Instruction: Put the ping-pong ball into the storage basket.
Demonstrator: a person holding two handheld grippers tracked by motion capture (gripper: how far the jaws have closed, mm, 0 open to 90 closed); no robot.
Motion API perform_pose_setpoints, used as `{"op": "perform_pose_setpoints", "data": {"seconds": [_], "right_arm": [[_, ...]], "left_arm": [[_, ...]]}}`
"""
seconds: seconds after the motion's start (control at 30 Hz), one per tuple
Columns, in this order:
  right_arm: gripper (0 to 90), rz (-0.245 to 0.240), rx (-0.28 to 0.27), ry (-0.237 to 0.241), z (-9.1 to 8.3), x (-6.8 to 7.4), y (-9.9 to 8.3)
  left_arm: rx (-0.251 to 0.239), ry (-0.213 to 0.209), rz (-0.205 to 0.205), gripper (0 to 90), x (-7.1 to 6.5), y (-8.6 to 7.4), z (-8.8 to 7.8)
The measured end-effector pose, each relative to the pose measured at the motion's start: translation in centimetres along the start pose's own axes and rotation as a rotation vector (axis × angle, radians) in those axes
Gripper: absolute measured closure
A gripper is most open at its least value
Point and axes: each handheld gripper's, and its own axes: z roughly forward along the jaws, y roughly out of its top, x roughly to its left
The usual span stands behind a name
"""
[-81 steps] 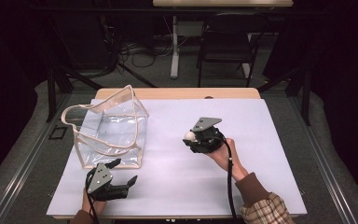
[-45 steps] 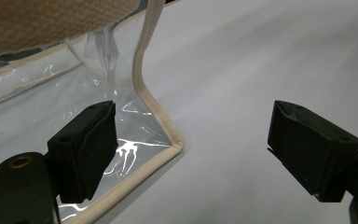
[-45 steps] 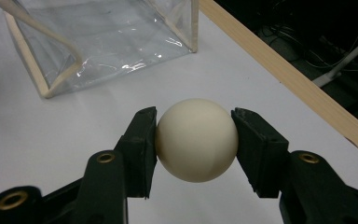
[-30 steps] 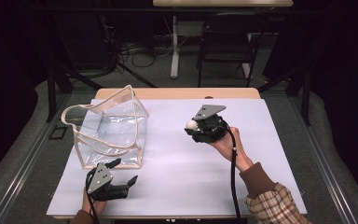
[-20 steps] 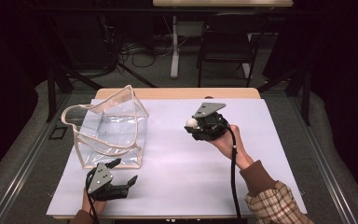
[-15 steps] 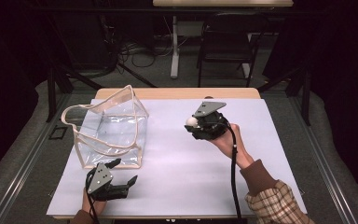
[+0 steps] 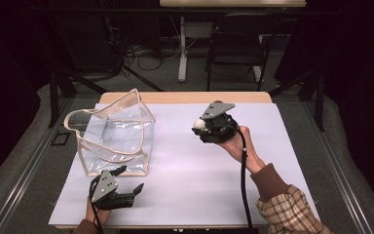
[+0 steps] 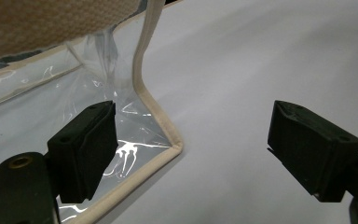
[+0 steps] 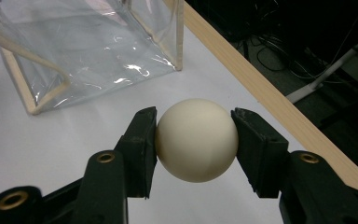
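R gripper (image 7: pixel 205 127) w/ ball (image 9: pixel 196 139) lifted toward bag (image 7: pixel 114 131); L gripper (image 7: pixel 126 181) idle, open

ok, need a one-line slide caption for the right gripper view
Right gripper clamps a cream ball above the white table, facing the clear bag.

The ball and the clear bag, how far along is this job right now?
Done: the right hand-held gripper is shut on the cream ball and holds it above the white table cover. In hand: the ball hangs to the right of the clear bag, not over its opening. The left hand-held gripper is open at the bag's near corner, gripping nothing. Left, probably: carrying the ball over and dropping it in.
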Motion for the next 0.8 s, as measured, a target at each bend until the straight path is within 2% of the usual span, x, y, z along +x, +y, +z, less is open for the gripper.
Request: {"op": "perform_pose_setpoints", "data": {"seconds": [0.8], "right_arm": [[51.1, -0.04, -0.009, -0.001, 0.4, -0.2, 2.2]], "left_arm": [[0.002, -0.005, 0.005, 15.9, 0.0, 0.0, 0.0]]}}
